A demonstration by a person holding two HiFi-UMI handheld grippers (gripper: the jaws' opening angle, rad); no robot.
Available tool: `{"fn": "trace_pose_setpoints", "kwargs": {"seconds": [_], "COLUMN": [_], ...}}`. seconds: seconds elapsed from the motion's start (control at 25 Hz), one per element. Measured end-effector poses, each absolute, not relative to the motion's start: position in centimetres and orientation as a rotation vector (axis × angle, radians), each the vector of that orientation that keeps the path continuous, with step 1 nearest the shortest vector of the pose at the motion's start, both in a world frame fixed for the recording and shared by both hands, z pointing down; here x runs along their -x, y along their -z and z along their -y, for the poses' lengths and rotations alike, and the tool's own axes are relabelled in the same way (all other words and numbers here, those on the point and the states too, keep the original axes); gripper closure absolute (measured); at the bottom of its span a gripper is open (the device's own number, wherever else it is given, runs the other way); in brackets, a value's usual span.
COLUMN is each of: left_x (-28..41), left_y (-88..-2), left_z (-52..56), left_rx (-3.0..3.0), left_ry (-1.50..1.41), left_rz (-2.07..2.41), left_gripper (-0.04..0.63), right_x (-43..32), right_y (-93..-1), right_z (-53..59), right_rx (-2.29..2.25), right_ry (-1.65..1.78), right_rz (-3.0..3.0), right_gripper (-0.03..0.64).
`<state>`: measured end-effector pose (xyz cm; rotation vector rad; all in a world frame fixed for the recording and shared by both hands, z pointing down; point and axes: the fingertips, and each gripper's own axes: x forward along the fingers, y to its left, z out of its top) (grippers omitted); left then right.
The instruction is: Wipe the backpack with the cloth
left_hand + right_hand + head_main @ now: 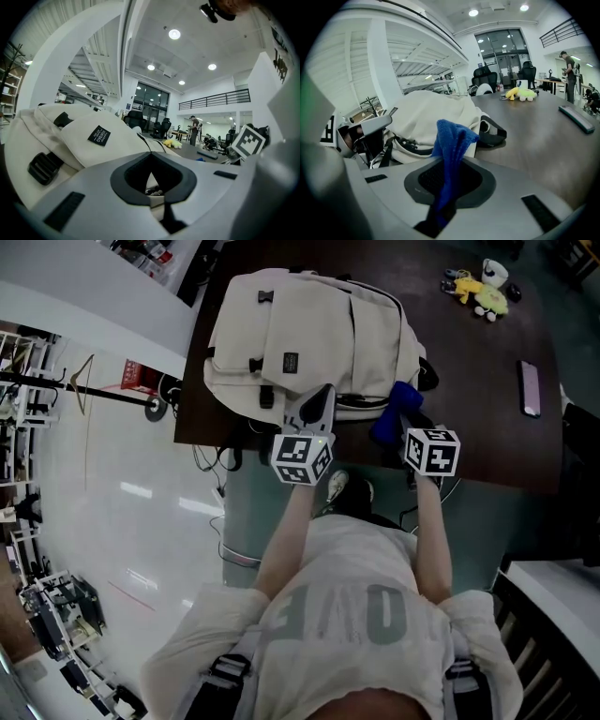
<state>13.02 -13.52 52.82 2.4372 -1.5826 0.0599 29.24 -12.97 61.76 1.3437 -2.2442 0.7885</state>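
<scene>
Cream backpack lying flat, front up, on dark table; blue cloth bunched, pinched in right gripper, just beside its corner.

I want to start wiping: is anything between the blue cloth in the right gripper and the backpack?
Nothing visible. The cloth in the right hand-held gripper faces the backpack directly; the left hand-held gripper sits off to the side.

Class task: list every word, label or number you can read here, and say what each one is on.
"OVE": shirt, seen upside down; any further letter is hidden.
Label on backpack: print too small to read.
Left cube, right cube: black-and-white patterns, no words.
</scene>
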Motion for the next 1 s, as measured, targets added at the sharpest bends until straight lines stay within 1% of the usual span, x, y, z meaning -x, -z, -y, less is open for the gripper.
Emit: {"fn": "trace_pose_setpoints", "kwargs": {"seconds": [0.24,0.44,0.56,0.76,0.88,1.0], "left_x": [-15.2,-18.1,-19.4,-19.9,-18.4,-16.5], "left_y": [-48.9,-48.3,-48.6,-50.3,-50.6,-50.5], "left_z": [15.7,19.5,21.9,24.8,26.4,27.7], "left_rx": [-2.552,-2.615,-2.625,-2.619,-2.533,-2.431], "left_ry": [0.032,0.031,0.0,-0.067,0.016,0.138], "left_rz": [1.525,1.439,1.399,1.361,1.368,1.381], "left_gripper": [0.592,0.592,0.592,0.592,0.592,0.592], "right_x": [-33.1,-37.7,-38.6,-35.4,-32.1,-28.9], "right_y": [-55.3,-51.2,-50.0,-53.4,-57.2,-60.3], "right_z": [17.4,24.6,30.2,38.2,40.4,40.2], "right_rx": [-1.514,-1.618,-1.581,-1.308,-1.084,-0.876], "right_ry": [-0.615,-0.374,-0.239,-0.124,-0.099,-0.066], "right_rz": [2.308,2.265,2.235,2.205,2.182,2.172], "right_gripper": [0.577,0.577,0.577,0.577,0.577,0.577]}}
